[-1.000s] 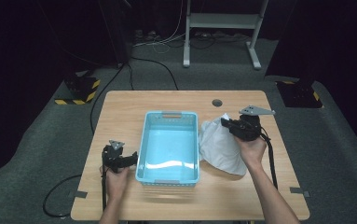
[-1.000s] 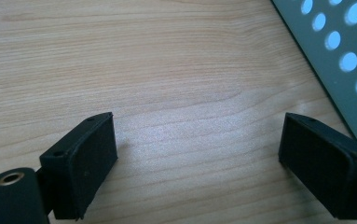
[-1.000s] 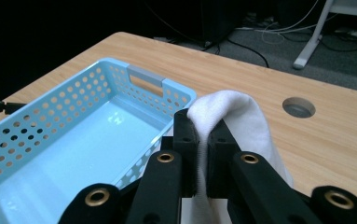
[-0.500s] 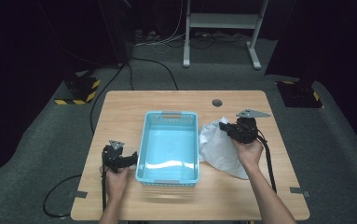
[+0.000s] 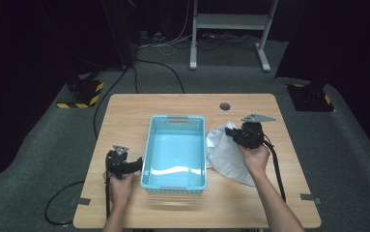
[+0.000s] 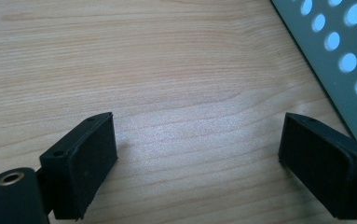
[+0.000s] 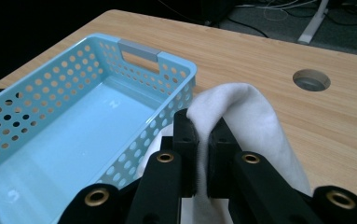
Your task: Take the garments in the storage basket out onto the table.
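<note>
Here, soft white cloth (image 7: pixel 241 112), perforated plastic basket (image 7: pixel 50 93)

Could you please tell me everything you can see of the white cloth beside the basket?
The white cloth looks soft and fleecy, plain, with no print. It lies crumpled on the wooden table, right of the blue perforated basket and against its wall. The right gripper is shut on a fold near its upper edge, lifting that part into a rounded hump while the rest trails on the table.
</note>
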Action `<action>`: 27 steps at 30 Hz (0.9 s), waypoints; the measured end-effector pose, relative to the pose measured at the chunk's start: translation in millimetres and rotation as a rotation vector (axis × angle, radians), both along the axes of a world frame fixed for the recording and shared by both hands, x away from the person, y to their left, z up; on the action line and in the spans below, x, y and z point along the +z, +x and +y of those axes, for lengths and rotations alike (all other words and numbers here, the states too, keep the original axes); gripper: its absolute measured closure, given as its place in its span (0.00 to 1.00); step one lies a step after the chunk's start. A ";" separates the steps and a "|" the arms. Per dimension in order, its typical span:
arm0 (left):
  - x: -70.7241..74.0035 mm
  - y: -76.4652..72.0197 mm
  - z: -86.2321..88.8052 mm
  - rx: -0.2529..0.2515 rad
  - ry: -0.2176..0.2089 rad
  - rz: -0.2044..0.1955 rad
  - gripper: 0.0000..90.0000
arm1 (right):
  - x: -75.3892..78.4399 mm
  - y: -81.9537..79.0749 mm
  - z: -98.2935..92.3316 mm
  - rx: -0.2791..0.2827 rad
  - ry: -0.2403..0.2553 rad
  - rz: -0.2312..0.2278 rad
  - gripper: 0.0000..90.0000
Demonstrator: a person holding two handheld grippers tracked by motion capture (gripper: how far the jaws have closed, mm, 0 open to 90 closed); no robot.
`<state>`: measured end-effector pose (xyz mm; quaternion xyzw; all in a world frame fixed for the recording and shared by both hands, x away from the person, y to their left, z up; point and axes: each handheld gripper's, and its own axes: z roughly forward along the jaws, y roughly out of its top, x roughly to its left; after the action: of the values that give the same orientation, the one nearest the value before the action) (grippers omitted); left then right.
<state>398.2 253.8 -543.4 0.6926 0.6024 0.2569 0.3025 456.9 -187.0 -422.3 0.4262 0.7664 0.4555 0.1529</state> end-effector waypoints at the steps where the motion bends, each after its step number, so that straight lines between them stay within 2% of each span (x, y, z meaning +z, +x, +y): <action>1: 0.0 0.0 0.0 0.000 0.000 0.000 0.13 | -0.8 0.8 -0.1 -0.002 -0.002 0.004 0.94; 12: 0.0 0.0 0.0 0.000 0.000 0.000 0.13 | -6.1 5.4 2.2 -0.009 -0.009 0.031 0.93; 17: 0.0 0.0 0.0 0.000 0.000 0.000 0.13 | -7.0 5.8 4.8 -0.011 -0.014 0.027 0.89; 20: 0.0 0.0 0.0 0.000 0.000 0.000 0.13 | -7.7 6.7 4.7 -0.017 -0.017 0.028 0.85; 27: 0.0 0.0 0.0 0.000 0.000 0.000 0.13 | -11.3 8.2 7.9 -0.033 -0.065 0.044 0.64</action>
<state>398.2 253.8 -543.4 0.6927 0.6023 0.2569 0.3024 465.1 -179.2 -433.6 0.4434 0.7770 0.4184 0.1570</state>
